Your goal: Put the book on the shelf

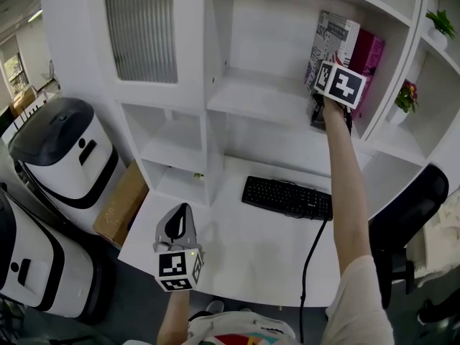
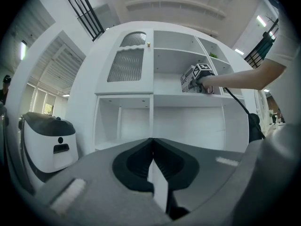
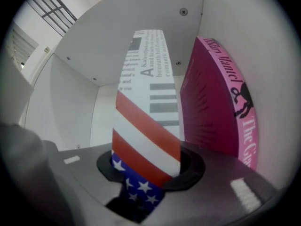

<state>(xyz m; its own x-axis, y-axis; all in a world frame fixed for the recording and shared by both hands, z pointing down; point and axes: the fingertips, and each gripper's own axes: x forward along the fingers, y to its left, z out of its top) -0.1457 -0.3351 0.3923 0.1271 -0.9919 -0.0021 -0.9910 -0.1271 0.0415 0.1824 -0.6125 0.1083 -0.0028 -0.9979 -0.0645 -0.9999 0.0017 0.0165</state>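
Jaws of the right gripper (image 3: 149, 175) clamp the book (image 3: 146, 121) by its flag-striped spine. It stands in a shelf (image 3: 80, 102) compartment, just beside a pink book (image 3: 211, 112). Only the right gripper view shows this grip; in the head view the marker cube covers it. The left gripper (image 2: 151, 147) is closed on nothing, above the desk (image 1: 237, 257).

Two books (image 1: 334, 38) (image 1: 369, 52), one keyboard (image 1: 287, 198), two potted plants (image 1: 440, 21) (image 1: 407, 95), two white machines (image 1: 65, 149) (image 1: 29, 264)
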